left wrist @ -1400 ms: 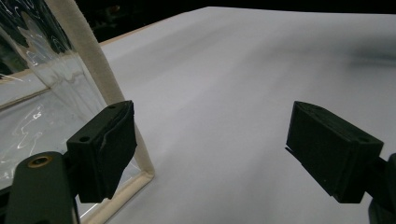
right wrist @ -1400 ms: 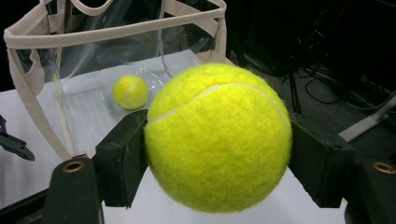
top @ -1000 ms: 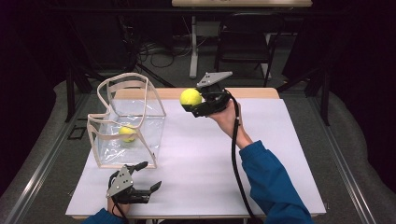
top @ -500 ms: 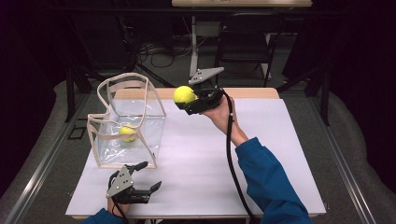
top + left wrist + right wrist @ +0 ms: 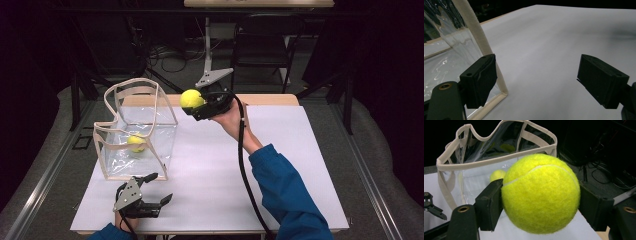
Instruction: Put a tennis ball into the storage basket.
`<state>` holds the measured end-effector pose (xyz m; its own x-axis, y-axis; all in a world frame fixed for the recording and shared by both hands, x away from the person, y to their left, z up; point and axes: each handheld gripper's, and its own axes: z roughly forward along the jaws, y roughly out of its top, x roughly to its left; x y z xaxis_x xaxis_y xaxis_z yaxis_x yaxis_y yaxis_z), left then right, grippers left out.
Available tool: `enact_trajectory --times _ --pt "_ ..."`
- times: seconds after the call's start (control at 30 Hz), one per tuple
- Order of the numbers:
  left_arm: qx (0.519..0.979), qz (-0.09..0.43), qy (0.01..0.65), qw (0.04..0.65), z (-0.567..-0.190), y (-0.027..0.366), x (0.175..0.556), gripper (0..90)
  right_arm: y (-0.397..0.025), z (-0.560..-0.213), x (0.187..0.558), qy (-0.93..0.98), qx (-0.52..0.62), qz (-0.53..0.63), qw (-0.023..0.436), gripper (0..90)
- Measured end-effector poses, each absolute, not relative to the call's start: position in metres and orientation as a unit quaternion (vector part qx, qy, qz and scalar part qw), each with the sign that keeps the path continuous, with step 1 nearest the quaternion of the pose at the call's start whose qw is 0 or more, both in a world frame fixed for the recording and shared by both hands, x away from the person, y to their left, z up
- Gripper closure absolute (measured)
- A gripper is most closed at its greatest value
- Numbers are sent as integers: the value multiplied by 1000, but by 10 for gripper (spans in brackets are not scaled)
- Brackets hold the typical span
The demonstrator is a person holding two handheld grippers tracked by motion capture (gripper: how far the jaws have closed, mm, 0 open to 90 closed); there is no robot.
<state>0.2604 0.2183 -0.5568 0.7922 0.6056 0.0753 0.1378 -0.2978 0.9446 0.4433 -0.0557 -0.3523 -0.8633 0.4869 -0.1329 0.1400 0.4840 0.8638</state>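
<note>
Yellow tennis ball (image 5: 540, 193) clamped between right gripper (image 5: 541, 202) fingers (image 5: 489, 205).

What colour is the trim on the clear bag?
Cream or off-white trim edges the clear bag, seen best in the right gripper view.

The tennis ball (image 5: 541, 193) looked fuzzy, felt-covered and matt. The bag (image 5: 150, 125) was clear glossy plastic, trimmed in rough cream cloth webbing. The table (image 5: 300, 150) surface looked smooth, matt white.
</note>
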Motion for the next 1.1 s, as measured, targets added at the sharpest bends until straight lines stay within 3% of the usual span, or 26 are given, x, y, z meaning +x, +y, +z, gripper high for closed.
enact_trajectory --times 1.1 --pt "776 218 240 541 -556 218 260 158 -33 -339 446 842 171 478 182 263"
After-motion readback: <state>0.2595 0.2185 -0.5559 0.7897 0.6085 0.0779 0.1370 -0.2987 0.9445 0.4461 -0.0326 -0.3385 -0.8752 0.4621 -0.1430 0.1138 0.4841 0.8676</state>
